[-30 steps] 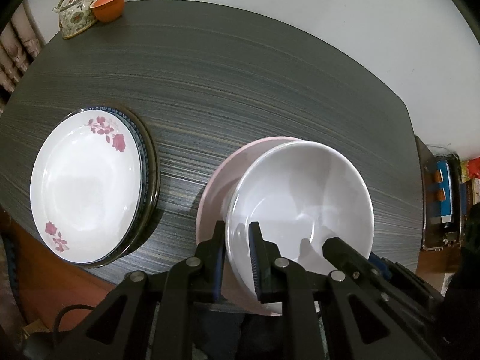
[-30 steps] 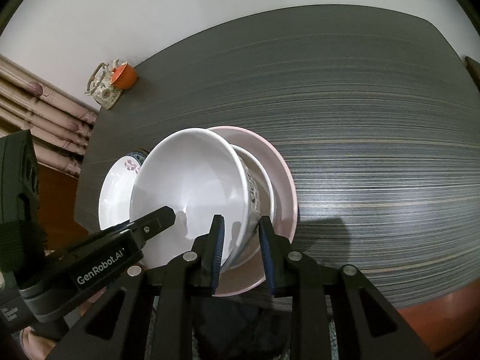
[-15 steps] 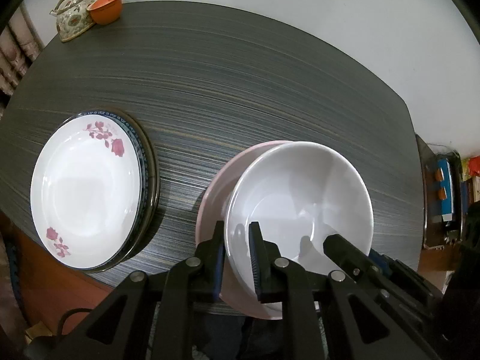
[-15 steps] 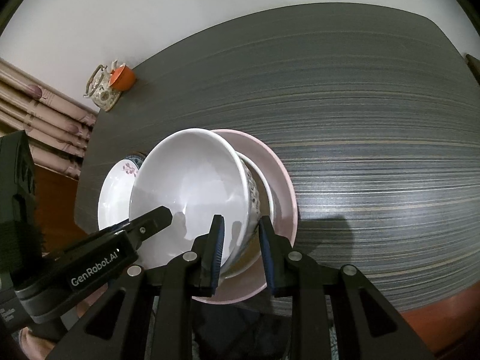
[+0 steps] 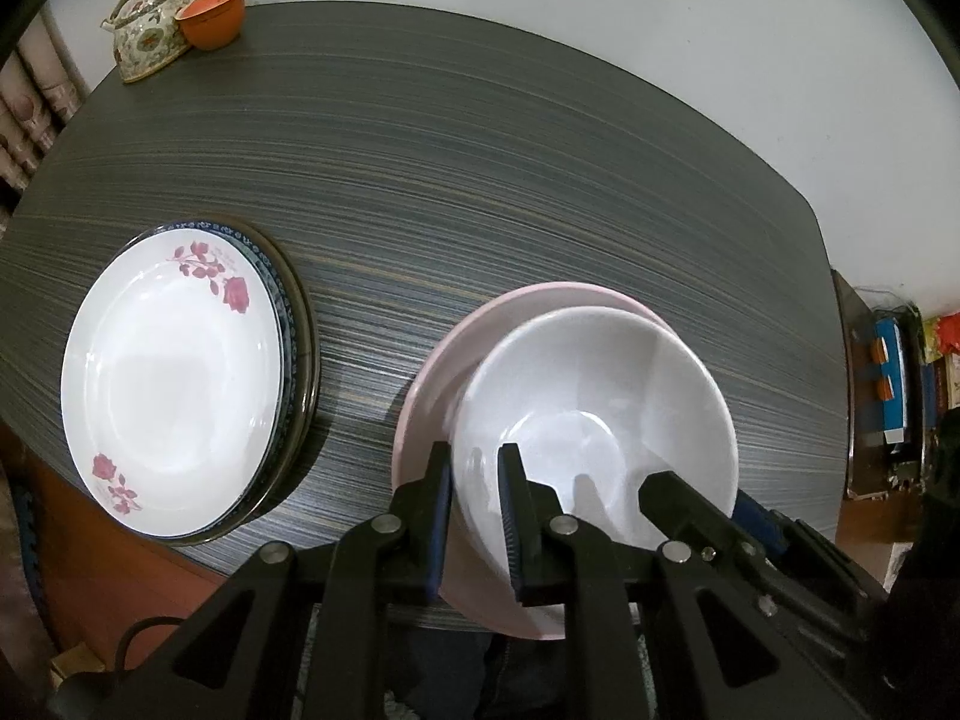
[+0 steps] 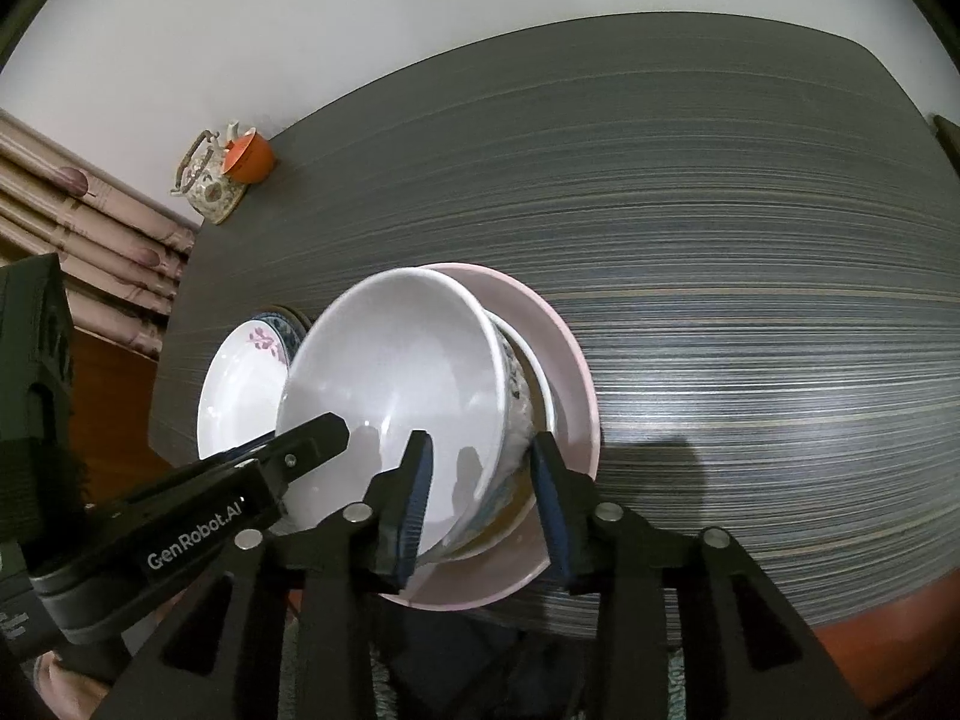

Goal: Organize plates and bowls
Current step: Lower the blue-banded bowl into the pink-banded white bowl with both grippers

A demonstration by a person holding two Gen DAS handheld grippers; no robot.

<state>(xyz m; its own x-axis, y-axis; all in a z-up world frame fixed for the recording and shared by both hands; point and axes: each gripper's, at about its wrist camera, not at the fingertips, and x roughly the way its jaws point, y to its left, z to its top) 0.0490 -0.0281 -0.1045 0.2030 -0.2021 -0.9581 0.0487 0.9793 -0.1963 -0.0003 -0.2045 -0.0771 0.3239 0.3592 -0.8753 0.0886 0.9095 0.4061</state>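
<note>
White floral plates (image 5: 171, 390) sit stacked left of the pink plate (image 5: 438, 360) — that pile looks done. On the pink plate, your left gripper (image 5: 474, 480) is clamped on the white bowl (image 5: 594, 414) rim; your right gripper (image 6: 480, 468) has just been opening, its fingers now apart astride the far rim. Remaining, by appearance — letting go with the left gripper.

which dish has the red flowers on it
The white plate on top of the stack left of the bowls. The white bowl and the pink plate under it are plain inside.
</note>
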